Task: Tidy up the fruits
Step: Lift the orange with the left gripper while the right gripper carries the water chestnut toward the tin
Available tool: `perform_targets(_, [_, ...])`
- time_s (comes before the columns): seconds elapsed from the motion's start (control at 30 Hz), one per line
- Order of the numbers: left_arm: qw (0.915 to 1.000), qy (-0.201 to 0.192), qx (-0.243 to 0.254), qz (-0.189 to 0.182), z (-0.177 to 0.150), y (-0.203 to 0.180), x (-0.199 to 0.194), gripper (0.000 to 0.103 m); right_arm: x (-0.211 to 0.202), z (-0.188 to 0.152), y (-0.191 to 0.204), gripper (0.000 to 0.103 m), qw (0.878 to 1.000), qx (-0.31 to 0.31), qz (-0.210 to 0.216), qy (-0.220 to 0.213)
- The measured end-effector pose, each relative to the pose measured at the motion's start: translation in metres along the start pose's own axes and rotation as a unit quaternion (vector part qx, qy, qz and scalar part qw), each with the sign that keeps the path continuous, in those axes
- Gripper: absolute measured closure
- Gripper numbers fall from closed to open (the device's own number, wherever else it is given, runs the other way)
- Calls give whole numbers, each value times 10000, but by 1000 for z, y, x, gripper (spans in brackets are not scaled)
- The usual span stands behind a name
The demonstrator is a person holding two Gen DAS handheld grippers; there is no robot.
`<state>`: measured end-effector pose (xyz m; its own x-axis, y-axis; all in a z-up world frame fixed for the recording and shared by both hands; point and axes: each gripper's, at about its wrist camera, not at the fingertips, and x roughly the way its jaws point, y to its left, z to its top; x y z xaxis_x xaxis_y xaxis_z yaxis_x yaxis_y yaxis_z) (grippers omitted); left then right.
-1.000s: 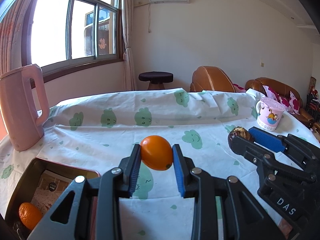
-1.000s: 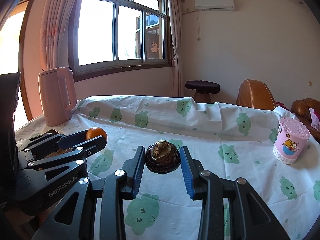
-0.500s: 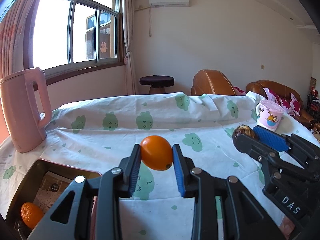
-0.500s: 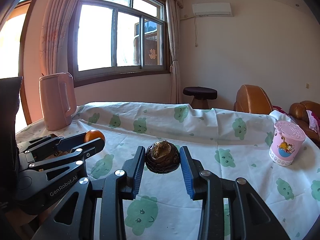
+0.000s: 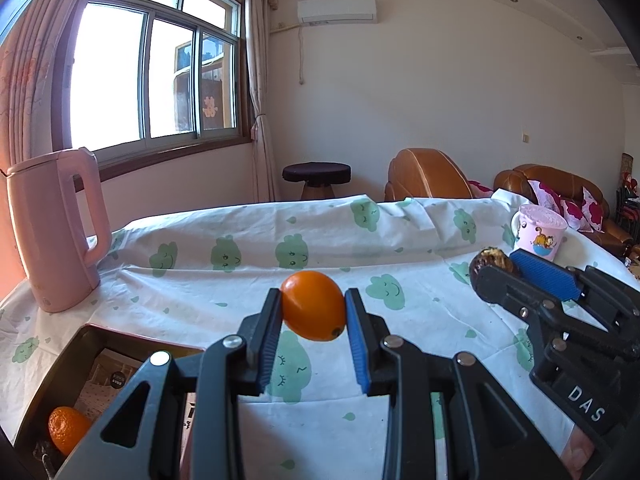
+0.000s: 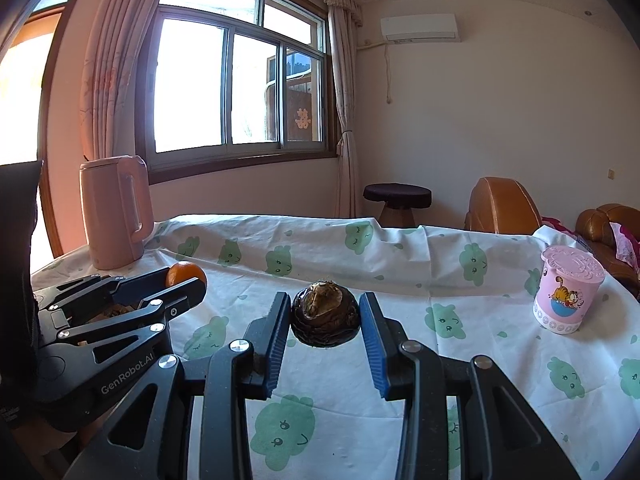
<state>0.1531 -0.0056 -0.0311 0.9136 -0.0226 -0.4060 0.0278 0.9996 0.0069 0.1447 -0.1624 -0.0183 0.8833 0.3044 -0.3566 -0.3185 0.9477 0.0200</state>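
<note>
Two tools, two fruits, both lifted clear of the tabletop and its cloud-print cloth. Nearest in the left wrist view, the left tool is clamped on a smooth orange fruit, blue pads pressing its sides. At 8 o'clock from it, low in the corner, sits a dark open box lined with printed paper; one mandarin already lies inside, so at least one piece looks sorted. The box appears to be the collecting place, though nothing confirms it.

At 3 o'clock from the orange fruit, the right tool is closed on a dark, wrinkled brown fruit with a pale, split top; its kind cannot be told. Both tools hang side by side above the cloth, neither one over the box.

Farther back, a pink kettle stands at 10 o'clock near the tabletop's edge, and a pink cartoon cup at 2 o'clock. Beyond are a dark stool, brown leather seats and a sunlit window.

By this reading the task is midway: two fruits in hand remain to be placed, and no other loose fruit shows on the cloth.
</note>
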Motion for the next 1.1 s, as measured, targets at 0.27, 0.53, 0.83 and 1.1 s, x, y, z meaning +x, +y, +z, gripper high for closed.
perform_targets(0.27, [9999, -87, 64, 44, -2, -2, -7, 70, -6, 0, 2, 65, 9999, -41, -33, -107])
perform_targets(0.53, [9999, -65, 81, 32, -4, -2, -11, 70, -11, -1, 6, 65, 9998, -84, -51, -171])
perform_targets(0.83, [9997, 118, -176, -132, -11, 9, -20, 70, -17, -2, 12, 65, 9996, -166, 0, -236])
perform_targets(1.1, [9995, 122, -288, -100, -17, 23, -39, 70, -14, -3, 24, 65, 9993, -116, 335, -76])
